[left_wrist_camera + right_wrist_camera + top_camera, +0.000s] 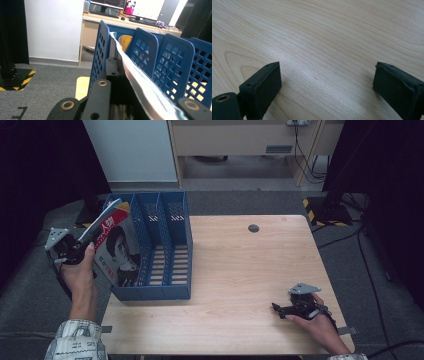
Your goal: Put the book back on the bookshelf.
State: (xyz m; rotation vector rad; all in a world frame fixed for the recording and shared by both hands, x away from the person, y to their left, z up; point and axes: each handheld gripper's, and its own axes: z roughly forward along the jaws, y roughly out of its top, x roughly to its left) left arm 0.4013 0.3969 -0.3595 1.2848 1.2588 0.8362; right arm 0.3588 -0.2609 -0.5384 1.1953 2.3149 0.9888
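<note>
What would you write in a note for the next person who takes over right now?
Left gripper: shut on the magazine, holding it tilted at the left end of the blue file rack, which stands on the left side of the table.
Right gripper: open, holding nothing, low over the bare table near its right front corner.
Done: magazine picked up and brought to the rack.
Left: probably slide it fully into the leftmost slot, stand it upright, then let go. The other slots look empty.
</note>
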